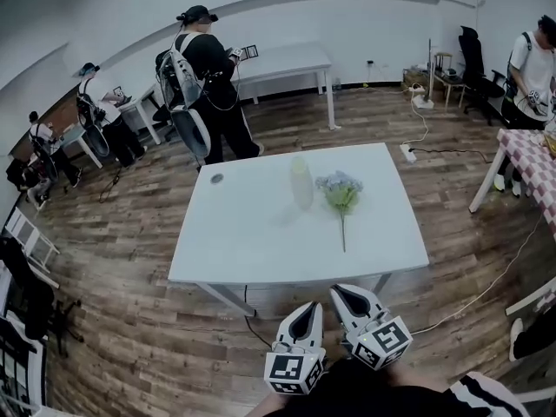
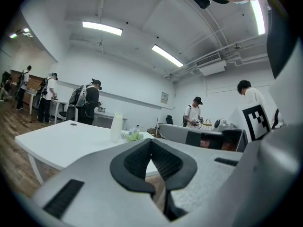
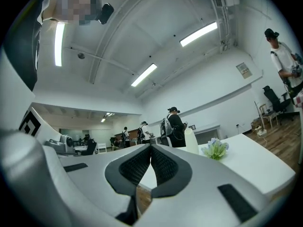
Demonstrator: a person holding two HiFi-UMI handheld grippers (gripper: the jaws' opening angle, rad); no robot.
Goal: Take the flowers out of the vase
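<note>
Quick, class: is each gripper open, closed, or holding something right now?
Left gripper: closed, holding nothing.
Right gripper: closed, holding nothing.

Vase (image 1: 301,183): pale, slim, upright, mid table (image 1: 243,233). Flowers (image 1: 340,191): pale-blue heads, green stem, flat just R of vase, not touching.

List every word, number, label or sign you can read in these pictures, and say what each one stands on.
No text can be read in any view.
Wall sign: too small and blurred to read.
Left marker cube and right marker cube: black-and-white square patterns only, no letters or numbers.
</note>
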